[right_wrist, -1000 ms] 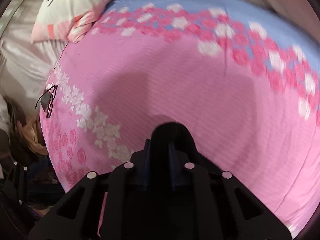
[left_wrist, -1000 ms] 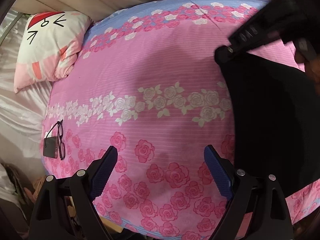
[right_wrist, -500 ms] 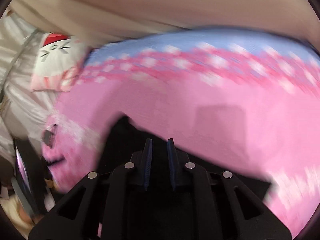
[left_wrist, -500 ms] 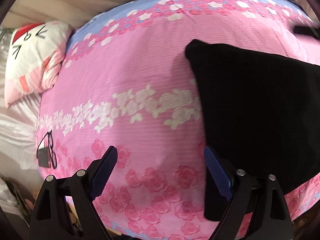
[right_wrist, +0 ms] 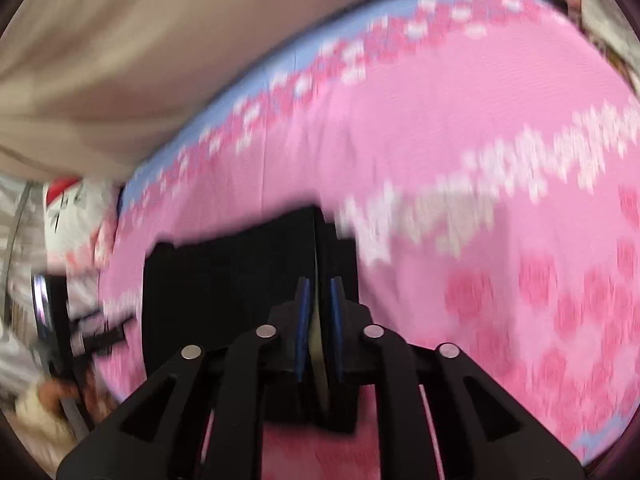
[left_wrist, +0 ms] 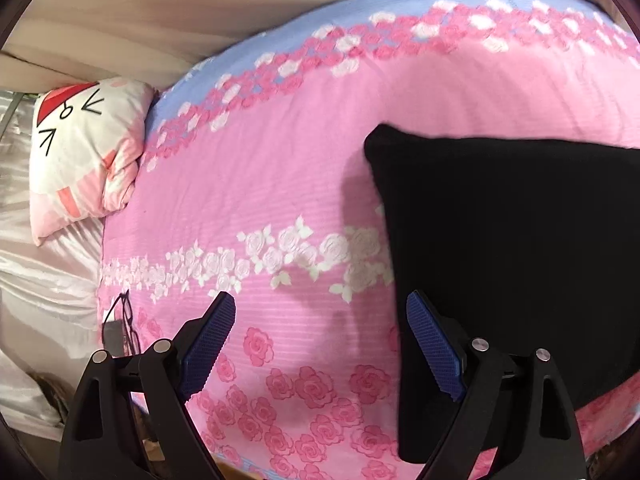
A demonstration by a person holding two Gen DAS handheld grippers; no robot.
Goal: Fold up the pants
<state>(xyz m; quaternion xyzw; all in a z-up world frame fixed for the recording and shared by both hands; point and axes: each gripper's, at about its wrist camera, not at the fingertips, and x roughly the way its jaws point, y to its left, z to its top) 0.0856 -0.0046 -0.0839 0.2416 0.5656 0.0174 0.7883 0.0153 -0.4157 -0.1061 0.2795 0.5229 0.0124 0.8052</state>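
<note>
Pink floral bedspread (left_wrist: 280,184). Right gripper (right_wrist: 319,292) nearly closed, pinching black pants (left_wrist: 512,248) mid-fold; left gripper (left_wrist: 320,320) wide open, empty. Next: prob. lay flat, let go.

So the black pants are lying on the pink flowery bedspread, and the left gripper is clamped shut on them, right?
Not quite. The left wrist view shows the left gripper wide open, holding nothing. The black pants do lie on the pink flowery bedspread.
</note>
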